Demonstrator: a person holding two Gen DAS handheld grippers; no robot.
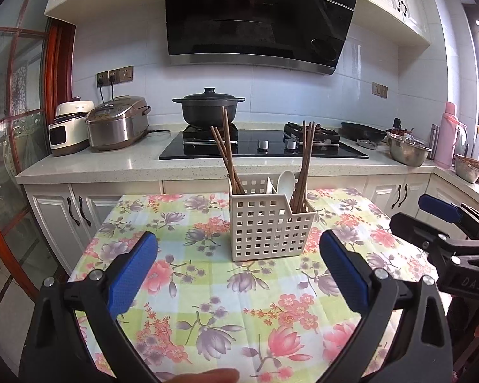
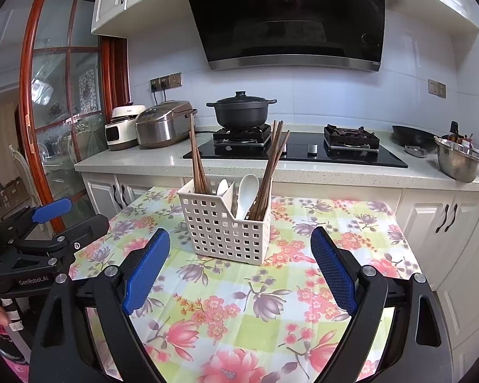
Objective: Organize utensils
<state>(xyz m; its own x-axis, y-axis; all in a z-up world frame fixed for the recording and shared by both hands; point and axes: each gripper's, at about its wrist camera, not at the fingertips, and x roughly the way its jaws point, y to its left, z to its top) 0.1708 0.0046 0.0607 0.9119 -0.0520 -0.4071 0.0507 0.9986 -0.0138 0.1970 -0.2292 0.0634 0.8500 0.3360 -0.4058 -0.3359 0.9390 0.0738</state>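
A white perforated utensil basket (image 1: 266, 228) (image 2: 224, 229) stands upright on the floral tablecloth (image 1: 207, 287) (image 2: 239, 303). Brown wooden chopsticks (image 1: 227, 156) (image 2: 196, 159) lean out of its left end, and more chopsticks (image 1: 305, 162) (image 2: 271, 166) out of its right end. White spoons (image 1: 285, 182) (image 2: 247, 191) stand between them. My left gripper (image 1: 238, 245) hangs open in front of the basket, with nothing between its blue pads. My right gripper (image 2: 239, 239) is open too, just short of the basket and empty.
Behind the table runs a kitchen counter (image 1: 111, 162) with two rice cookers (image 1: 116, 123), a black pot (image 1: 209, 108) on the hob, a wok (image 1: 362, 131) and steel bowls (image 1: 408, 151). White cabinets (image 2: 447, 217) flank the table's far and right sides. A pink thermos (image 1: 448, 135) stands far right.
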